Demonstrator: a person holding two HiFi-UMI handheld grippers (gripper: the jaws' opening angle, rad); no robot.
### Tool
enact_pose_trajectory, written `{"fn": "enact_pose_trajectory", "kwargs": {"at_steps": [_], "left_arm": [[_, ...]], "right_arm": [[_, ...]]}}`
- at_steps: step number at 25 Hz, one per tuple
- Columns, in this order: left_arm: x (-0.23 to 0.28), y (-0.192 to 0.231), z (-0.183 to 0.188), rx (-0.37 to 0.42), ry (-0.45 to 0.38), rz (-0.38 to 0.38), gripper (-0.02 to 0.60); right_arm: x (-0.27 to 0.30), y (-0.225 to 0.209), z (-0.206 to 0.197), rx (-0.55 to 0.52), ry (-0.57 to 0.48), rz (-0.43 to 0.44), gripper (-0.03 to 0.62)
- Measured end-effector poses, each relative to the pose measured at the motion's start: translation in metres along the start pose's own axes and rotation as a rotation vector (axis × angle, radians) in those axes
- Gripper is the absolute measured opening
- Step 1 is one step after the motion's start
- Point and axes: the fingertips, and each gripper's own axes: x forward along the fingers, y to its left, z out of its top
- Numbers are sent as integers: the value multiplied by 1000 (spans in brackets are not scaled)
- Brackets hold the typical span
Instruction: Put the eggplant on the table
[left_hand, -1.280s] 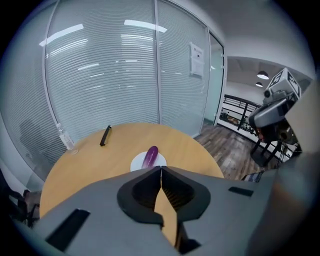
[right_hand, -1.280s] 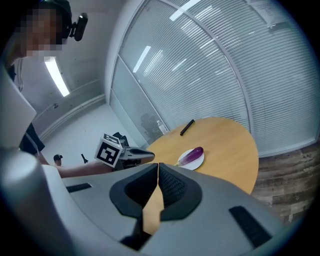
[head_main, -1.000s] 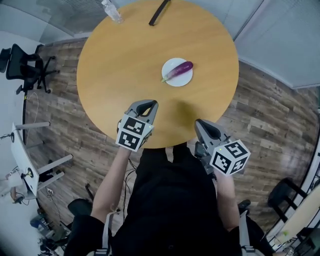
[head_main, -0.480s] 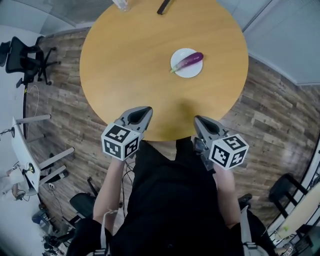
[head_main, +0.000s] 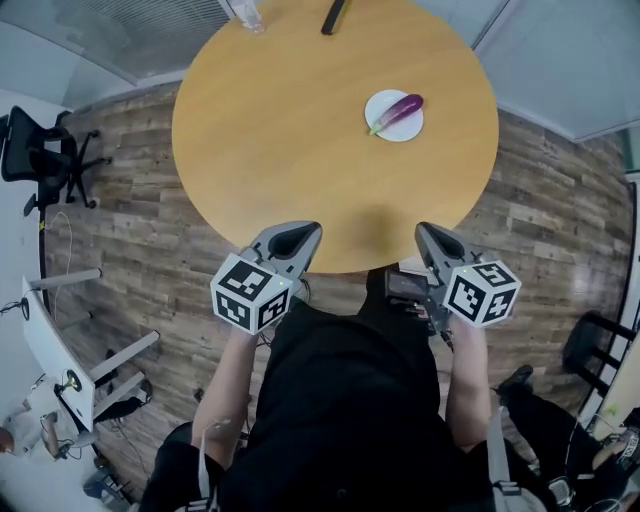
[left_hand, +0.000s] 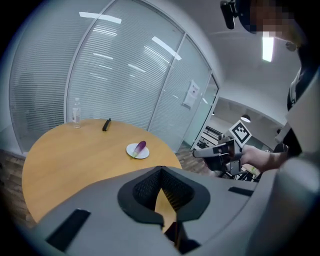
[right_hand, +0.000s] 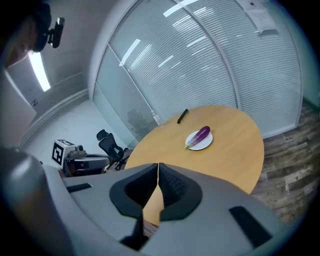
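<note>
The left claw (head_main: 300, 233) and right claw (head_main: 429, 233) are both clenched on nothing, near the bench's (head_main: 270, 130) six o'clock edge. The eggplant (head_main: 399, 109) lies on a white plate (head_main: 406, 131) towards two o'clock.

An office chair (head_main: 35, 150) stands on the wood-plank floor (head_main: 130, 235).

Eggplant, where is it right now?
In the head view the eggplant lies on a small white plate, which sits on the round wooden table, toward the table's far right side.
</note>
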Motion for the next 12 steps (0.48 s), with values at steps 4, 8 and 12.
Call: {"fn": "enact_pose_trajectory", "kwargs": {"at_steps": [4,8,12], "left_arm": [[-52,12,-34,12,13,-64,11],[-103,33,-63,6,20,-101,11],[-150,45,-93,19,36,-153,11]], "right_arm": [[3,54,-24,1,-23,-48,18],[14,105,-61,15,-17,-82,18],[23,155,-98,41,-34,-113,18]]}}
